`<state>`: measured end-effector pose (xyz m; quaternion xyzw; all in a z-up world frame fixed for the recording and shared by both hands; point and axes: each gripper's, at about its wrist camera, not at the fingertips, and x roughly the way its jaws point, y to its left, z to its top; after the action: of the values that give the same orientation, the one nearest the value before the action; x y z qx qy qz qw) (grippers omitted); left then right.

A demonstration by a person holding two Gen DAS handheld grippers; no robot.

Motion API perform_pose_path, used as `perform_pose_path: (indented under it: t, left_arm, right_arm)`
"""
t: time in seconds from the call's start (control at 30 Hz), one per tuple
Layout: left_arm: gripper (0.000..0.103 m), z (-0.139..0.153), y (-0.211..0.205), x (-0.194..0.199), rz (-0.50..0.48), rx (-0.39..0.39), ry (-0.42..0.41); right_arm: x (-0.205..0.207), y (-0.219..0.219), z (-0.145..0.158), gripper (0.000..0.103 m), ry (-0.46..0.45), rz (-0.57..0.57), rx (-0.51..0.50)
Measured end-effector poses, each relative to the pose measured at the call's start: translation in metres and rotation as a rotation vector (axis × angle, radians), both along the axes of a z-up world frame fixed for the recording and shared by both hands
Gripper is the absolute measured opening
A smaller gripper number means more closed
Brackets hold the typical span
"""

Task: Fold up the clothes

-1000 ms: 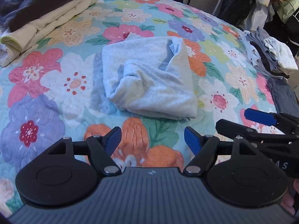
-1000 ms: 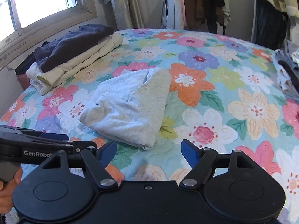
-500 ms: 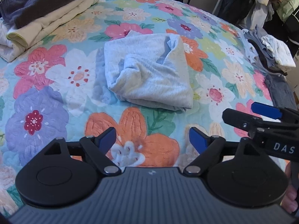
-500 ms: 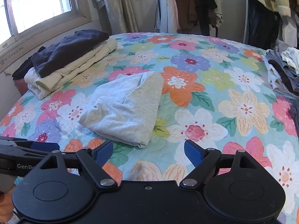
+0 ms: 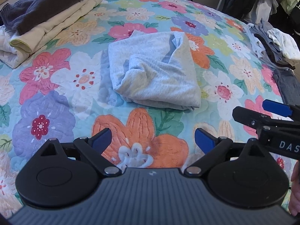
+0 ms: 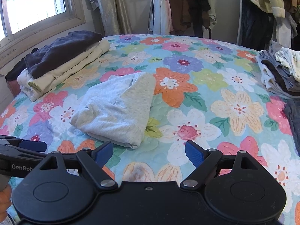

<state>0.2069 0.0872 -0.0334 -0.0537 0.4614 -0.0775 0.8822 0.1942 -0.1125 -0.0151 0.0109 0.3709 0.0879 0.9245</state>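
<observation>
A light grey garment (image 5: 155, 71) lies loosely folded in the middle of the floral bedspread (image 5: 56, 86); it also shows in the right wrist view (image 6: 116, 108). My left gripper (image 5: 152, 139) is open and empty, held back from the garment's near edge. My right gripper (image 6: 149, 152) is open and empty, also short of the garment. The right gripper's fingers (image 5: 262, 112) show at the right edge of the left wrist view. The left gripper's fingers (image 6: 24, 148) show at the left edge of the right wrist view.
A stack of folded clothes (image 6: 61, 60), dark on cream, sits at the bed's far left under a window (image 6: 31, 5). A pile of unfolded clothes (image 6: 279, 69) lies at the right edge. Hanging clothes (image 6: 187, 7) stand behind the bed.
Both grippers have drawn back and up from the grey garment, which now looks farther away. The garment has not moved. Both stay open.
</observation>
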Motion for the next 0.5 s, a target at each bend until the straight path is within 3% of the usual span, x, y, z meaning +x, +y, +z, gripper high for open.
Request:
perform_pose_path:
  t: [0.5]
  left_arm:
    - [0.099, 0.0013, -0.0008, -0.0008, 0.008, 0.012, -0.009]
  right_arm:
    - [-0.0032, 0.0003, -0.0002, 0.087, -0.006, 0.013, -0.026]
